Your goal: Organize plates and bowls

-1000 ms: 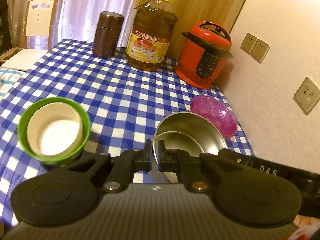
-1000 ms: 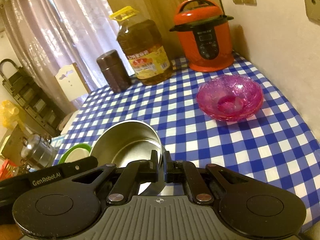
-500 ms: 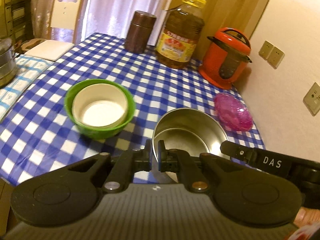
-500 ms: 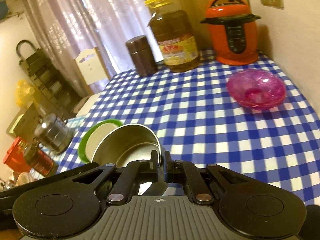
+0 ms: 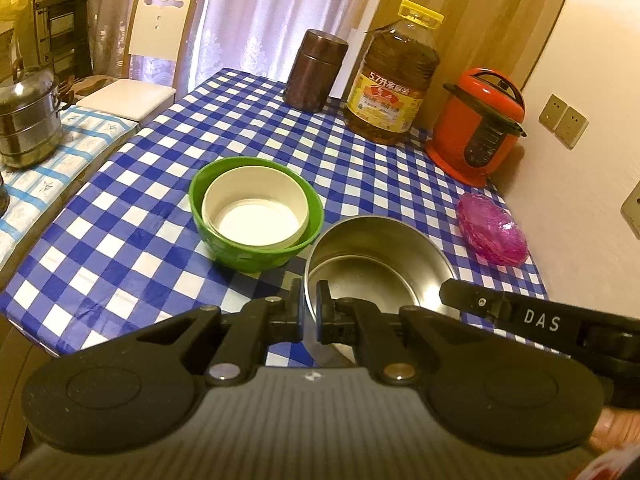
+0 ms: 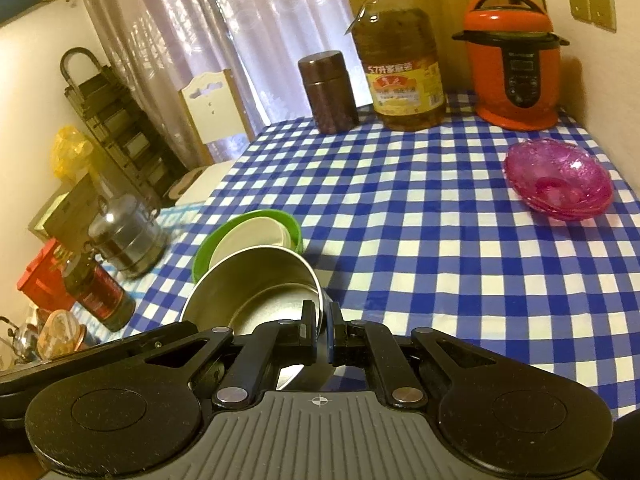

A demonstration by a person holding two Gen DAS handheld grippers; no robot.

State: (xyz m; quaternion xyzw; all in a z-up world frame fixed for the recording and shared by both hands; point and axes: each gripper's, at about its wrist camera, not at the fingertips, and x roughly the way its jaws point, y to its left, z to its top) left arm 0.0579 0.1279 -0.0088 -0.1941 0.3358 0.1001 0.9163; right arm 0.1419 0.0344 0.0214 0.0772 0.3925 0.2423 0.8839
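Both tools, left and right, clamp the steel bowl's rim beside the green bowl

Bowls four: steel, green, cream, pink. One oil bottle, one cooker, one canister.

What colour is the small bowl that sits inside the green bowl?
Cream-white. The inner bowl shows best in the left wrist view, nested in the green bowl.
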